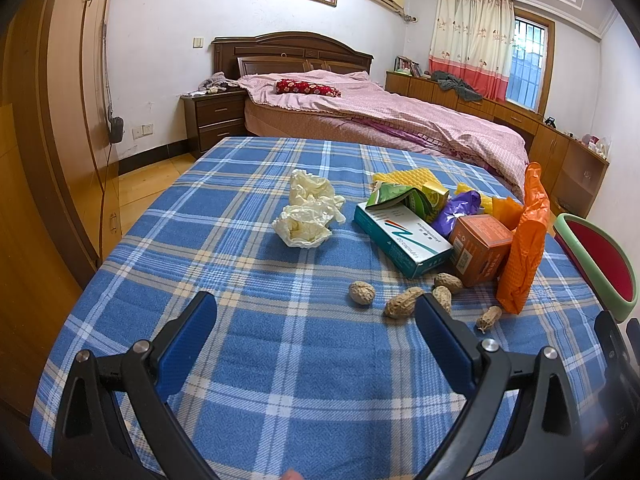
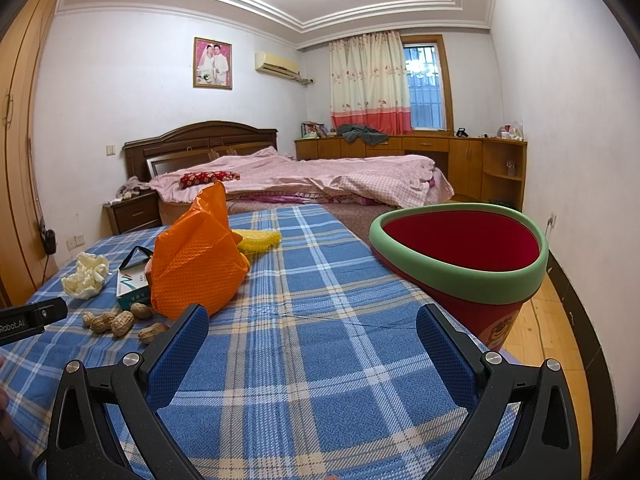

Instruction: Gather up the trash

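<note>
Trash lies on a blue plaid tablecloth: crumpled white tissues, a teal medicine box, an orange box, an orange plastic bag, a purple wrapper, yellow foam and several peanuts. My left gripper is open and empty, just in front of the peanuts. My right gripper is open and empty over the cloth, between the orange bag and a red bin with a green rim at the table's right edge. The tissues and peanuts lie to its left.
The bin's rim shows at the far right of the left wrist view. The left gripper's body shows at the left of the right wrist view. Behind the table stand a bed with pink bedding, a nightstand and wooden cabinets.
</note>
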